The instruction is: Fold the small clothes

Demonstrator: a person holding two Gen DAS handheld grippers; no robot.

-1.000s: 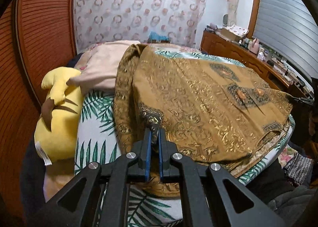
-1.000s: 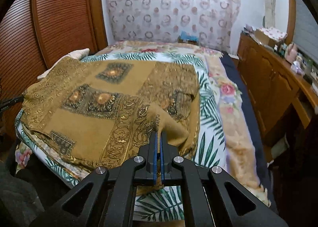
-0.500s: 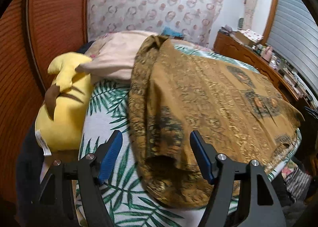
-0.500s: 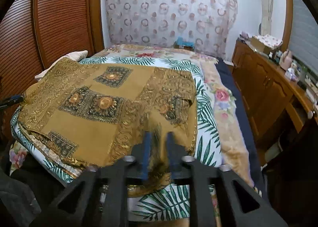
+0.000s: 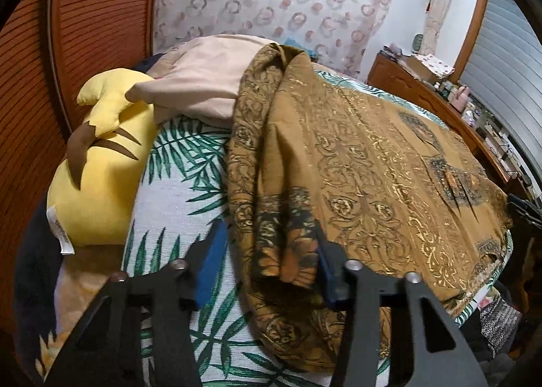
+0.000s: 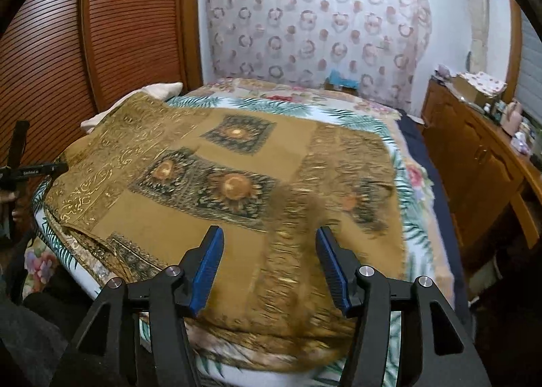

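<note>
A brown garment with gold and black patterns [image 5: 372, 166] lies spread on the bed, folded over on itself. In the left wrist view its folded near-left corner [image 5: 288, 251] lies between the fingers of my left gripper [image 5: 267, 265]. The jaws are closing; the right pad touches the cloth and the left pad stands clear of it. In the right wrist view the garment [image 6: 203, 217] fills the bed's near side. My right gripper [image 6: 269, 265] hovers over its near edge with jaws opening, and a blurred flap of cloth [image 6: 294, 210] drops between the fingers, gripped by neither.
A yellow plush toy [image 5: 101, 177] and a beige pillow [image 5: 210, 82] lie at the bed's left. The palm-leaf sheet [image 5: 176, 183] shows beside the garment. A wooden dresser [image 6: 481, 163] with small items runs along the right. Louvred wooden doors [image 6: 118, 31] stand on the left.
Both grippers were shut on corners of the garment and have let go. The corners dropped onto the cloth. The left jaws spread wide, then narrowed; the right jaws kept widening.
</note>
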